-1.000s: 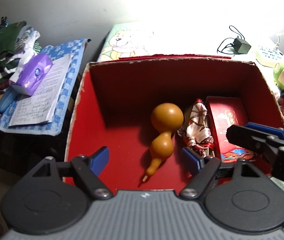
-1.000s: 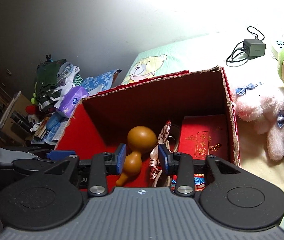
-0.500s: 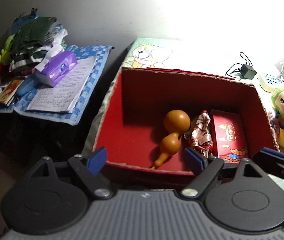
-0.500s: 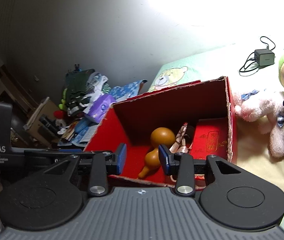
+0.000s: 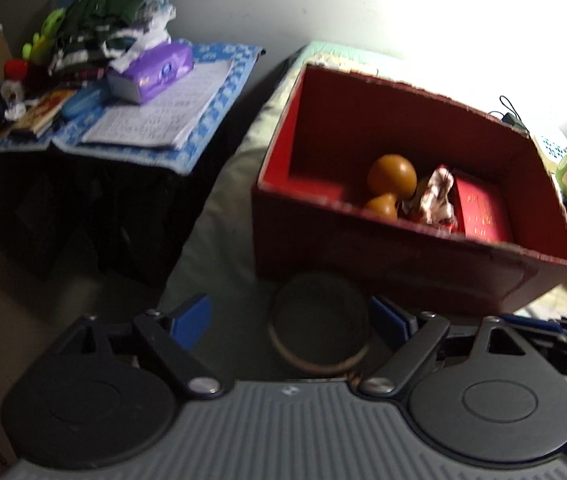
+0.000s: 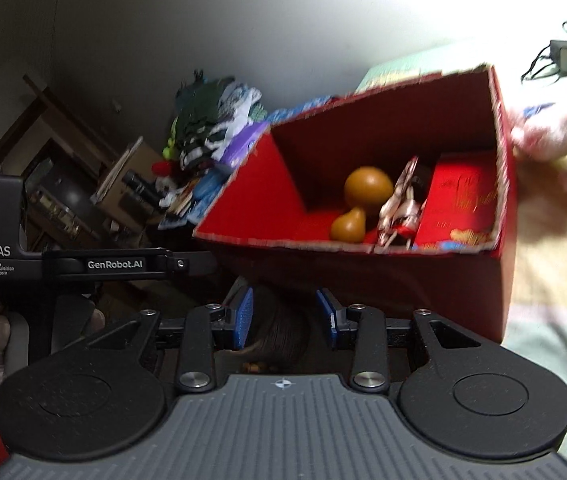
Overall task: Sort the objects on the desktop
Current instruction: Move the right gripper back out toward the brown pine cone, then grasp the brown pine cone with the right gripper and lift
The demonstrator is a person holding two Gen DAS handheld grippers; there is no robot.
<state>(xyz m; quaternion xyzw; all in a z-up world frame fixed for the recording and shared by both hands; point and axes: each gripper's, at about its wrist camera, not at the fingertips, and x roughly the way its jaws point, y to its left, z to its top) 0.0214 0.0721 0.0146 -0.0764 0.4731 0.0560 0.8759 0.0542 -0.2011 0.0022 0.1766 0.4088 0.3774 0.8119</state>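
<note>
Pale bedsheet (image 5: 219, 216) under red box (image 5: 363, 256), cluttered side table (image 5: 131, 136) alongside.

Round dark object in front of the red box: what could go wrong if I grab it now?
The round dark object sits close to the front wall of the red box; a finger could shove it. Both views are blurred and dim there, so its edge is hard to judge.

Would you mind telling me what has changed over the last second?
Both grippers pulled back out of the red box and now hover over a round dark object before it. The left gripper has just been opening; neither holds anything. The gourd, wrapped bundle and red packet lie in the box as before.
</note>
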